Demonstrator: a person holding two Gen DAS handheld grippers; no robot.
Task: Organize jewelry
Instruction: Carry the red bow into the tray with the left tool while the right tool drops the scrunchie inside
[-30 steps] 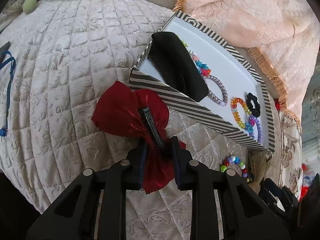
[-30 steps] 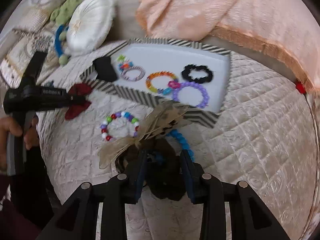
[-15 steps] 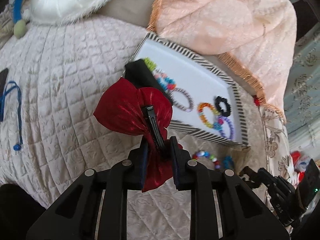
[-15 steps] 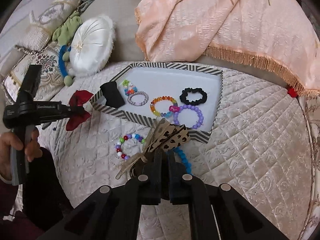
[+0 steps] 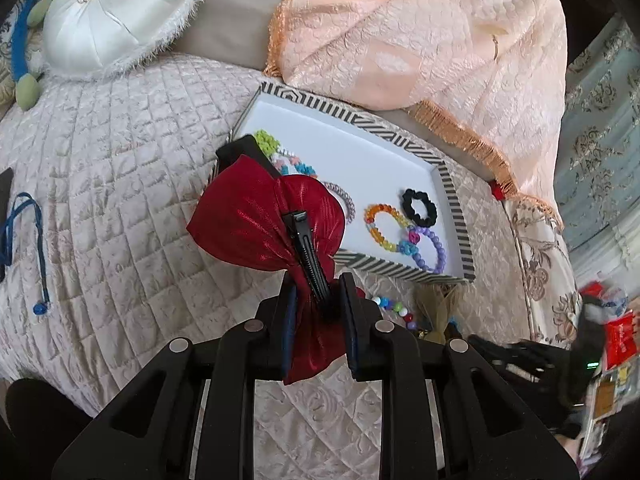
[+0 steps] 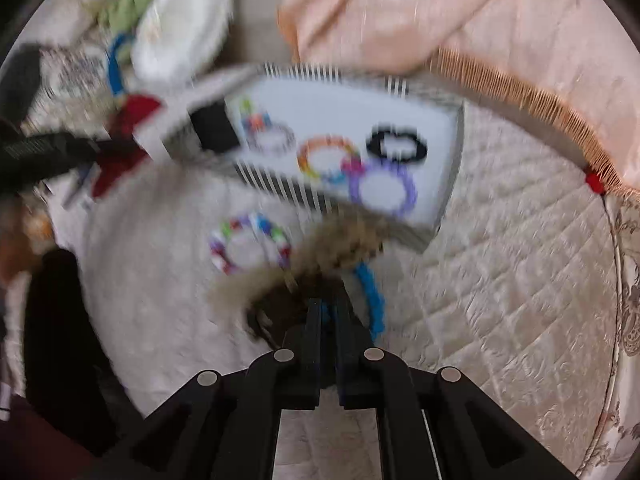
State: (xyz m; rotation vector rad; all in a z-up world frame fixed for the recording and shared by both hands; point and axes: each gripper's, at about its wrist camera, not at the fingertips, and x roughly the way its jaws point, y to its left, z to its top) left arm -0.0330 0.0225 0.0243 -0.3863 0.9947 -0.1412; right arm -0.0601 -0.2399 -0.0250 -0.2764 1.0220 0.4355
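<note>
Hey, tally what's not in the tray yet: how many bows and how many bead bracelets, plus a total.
Bows: 2 (red bow, tan bow)
Bead bracelets: 2 (mixed bracelet, blue bracelet)
Total: 4

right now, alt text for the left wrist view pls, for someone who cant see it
The left gripper pinches a red bow hair clip above a quilted bedspread. Behind it a striped tray holds beaded bracelets and a black scrunchie.
</note>
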